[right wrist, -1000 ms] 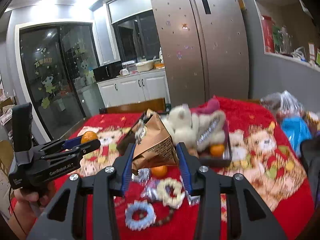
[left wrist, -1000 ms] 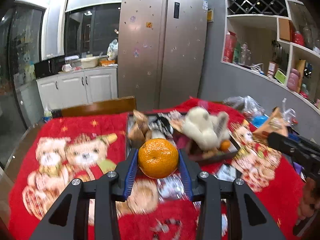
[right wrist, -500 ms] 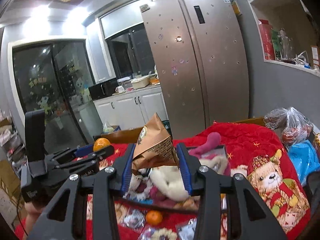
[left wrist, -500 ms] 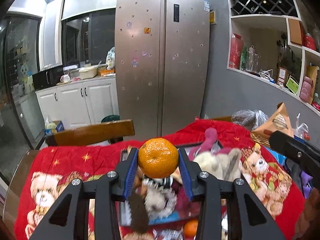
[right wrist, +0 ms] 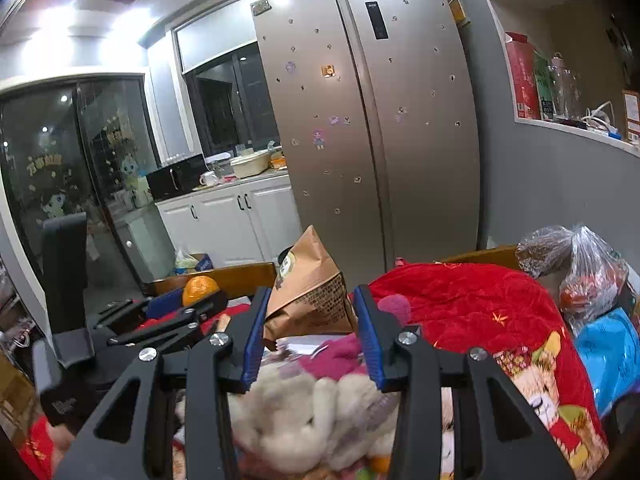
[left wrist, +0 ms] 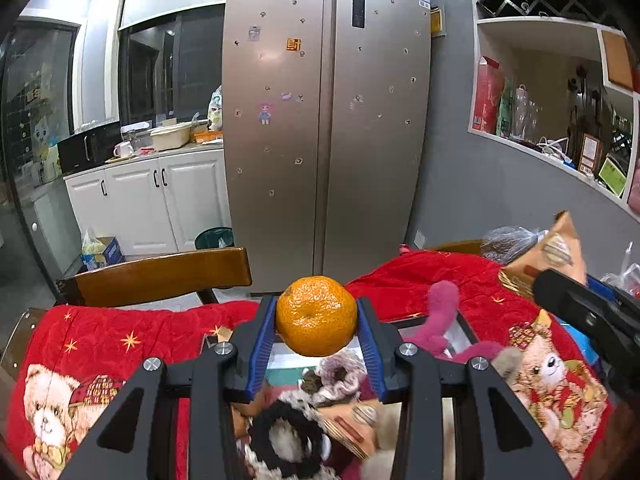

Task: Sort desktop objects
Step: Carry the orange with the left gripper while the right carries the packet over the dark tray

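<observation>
- My left gripper (left wrist: 316, 320) has its jaws clamped on one mandarin (left wrist: 316, 315), held up in the air over the tray (left wrist: 460, 326) on the red cloth (left wrist: 120, 332).
- My right gripper (right wrist: 308, 316) has its jaws pinched on one brown snack packet (right wrist: 310, 292), also held above the tray's pile.
- Risk, as I judge it: the mandarin is round and gripped only at its sides, so a tilt or a slackened squeeze could let it roll out and off the table.
- The packet is soft; I think it could slip or crumple if I swing it quickly.
- Both tools hang close together over the same tray, so they may knock into each other when I lower them.
- The tray is already heaped, so anything dropped on top may tumble off.
- Count: two grippers, one mandarin held, one packet held, one pink plush (left wrist: 438, 320), one black hair ring (left wrist: 286, 436), one wooden chair back (left wrist: 160, 276). Other things in the pile are too blurred to count.
</observation>
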### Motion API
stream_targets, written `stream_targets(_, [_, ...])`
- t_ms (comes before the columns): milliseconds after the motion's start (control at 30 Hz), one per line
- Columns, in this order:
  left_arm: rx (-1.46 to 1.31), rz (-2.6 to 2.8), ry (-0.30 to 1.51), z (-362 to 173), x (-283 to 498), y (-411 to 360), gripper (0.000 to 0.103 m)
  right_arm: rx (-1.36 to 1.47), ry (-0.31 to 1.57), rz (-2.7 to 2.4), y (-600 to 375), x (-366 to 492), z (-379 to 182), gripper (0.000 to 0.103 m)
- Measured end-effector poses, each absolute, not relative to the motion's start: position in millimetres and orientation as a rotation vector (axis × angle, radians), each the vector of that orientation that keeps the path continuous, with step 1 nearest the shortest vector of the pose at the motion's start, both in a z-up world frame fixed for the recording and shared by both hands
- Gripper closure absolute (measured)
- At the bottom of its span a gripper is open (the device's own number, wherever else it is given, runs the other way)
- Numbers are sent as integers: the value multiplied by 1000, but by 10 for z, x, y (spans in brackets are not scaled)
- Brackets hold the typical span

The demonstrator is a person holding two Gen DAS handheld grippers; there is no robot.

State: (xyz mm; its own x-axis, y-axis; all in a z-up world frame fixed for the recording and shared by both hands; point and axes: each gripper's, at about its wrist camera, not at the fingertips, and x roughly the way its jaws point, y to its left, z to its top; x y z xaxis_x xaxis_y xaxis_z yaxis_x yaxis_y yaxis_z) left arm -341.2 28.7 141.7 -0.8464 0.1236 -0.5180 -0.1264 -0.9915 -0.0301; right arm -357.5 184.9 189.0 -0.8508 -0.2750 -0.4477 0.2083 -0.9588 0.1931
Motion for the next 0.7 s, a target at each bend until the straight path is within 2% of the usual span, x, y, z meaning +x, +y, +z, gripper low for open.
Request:
stream_targets(100, [-824,2927,68,1330,-3481,287,62,733,-162,-2796,1845,-3799,1730,61])
stream_targets(367, [-864,2880,15,1225,-3531,242,62,923,-196,-2794,1961,-4094,1288,61])
stream_targets(700, [-899,2867,51,1139,-3554,269,62,970,-192,-2739,1922,-4109,1119,61])
